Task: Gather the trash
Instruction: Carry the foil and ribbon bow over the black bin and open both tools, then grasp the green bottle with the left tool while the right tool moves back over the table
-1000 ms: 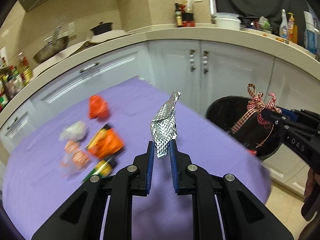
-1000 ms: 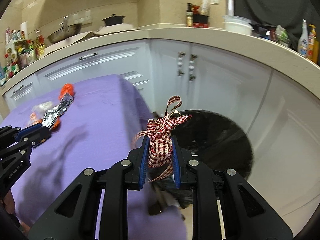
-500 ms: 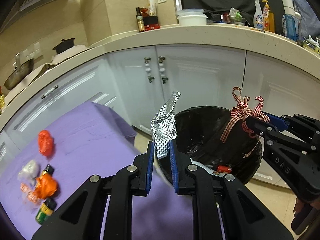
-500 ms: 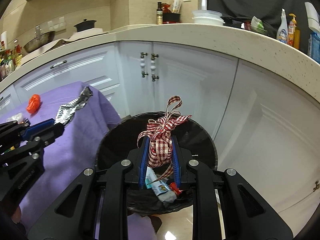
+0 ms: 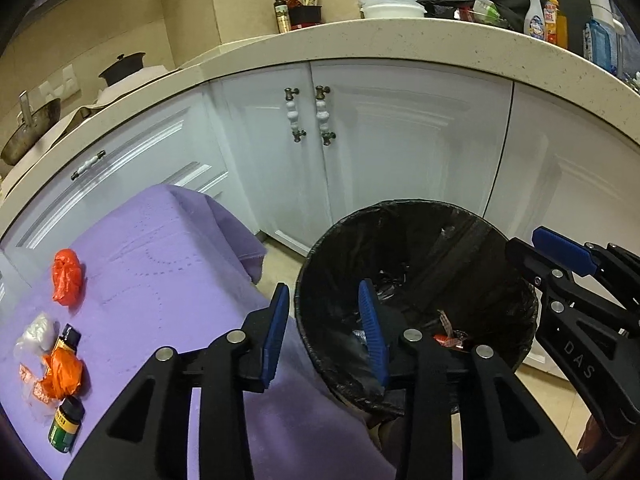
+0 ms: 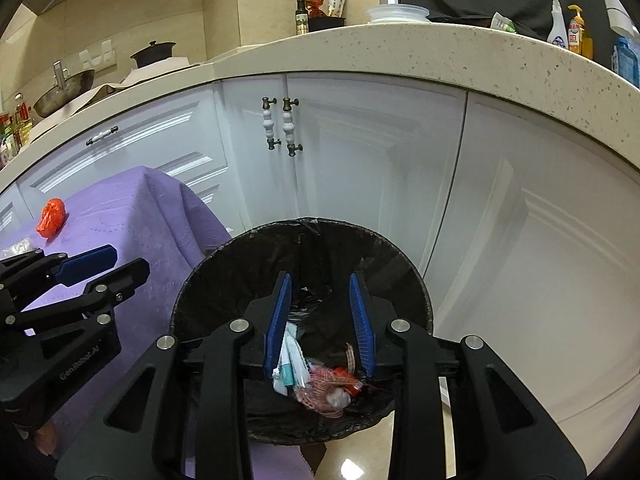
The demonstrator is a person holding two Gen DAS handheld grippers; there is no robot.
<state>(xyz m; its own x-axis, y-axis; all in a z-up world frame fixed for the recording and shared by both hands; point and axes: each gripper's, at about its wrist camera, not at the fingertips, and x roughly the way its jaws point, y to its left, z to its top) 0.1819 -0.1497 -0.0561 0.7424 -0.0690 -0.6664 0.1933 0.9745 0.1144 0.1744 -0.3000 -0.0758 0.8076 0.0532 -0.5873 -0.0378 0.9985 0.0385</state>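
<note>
Both grippers hang over the black-lined trash bin [image 6: 224,264] with their blue pads parted and nothing between them; their jaws have just been opening. Low in the centre of the left wrist view, the left gripper [image 5: 324,320] straddles the bin's near rim, one finger over the purple tablecloth [image 5: 160,264] and the other over the bin's mouth. At the bottom centre of the right wrist view, the right gripper [image 6: 320,316] sits squarely above the bin's opening. Inside the bin, the red-and-white checked ribbon [image 6: 320,388] lies crumpled at the bottom beside a white-and-teal wrapper [image 6: 290,364], and a glint of silver foil [image 5: 358,336] shows in the left wrist view. On the tablecloth at the left edge of that view remain a red plastic wad [image 5: 67,278], a white crumpled wad [image 5: 38,330], an orange wrapper [image 5: 64,372] and two small dark bottles [image 5: 66,424]. White cabinet doors [image 6: 360,168] fill the background under a speckled countertop [image 6: 440,52].
</note>
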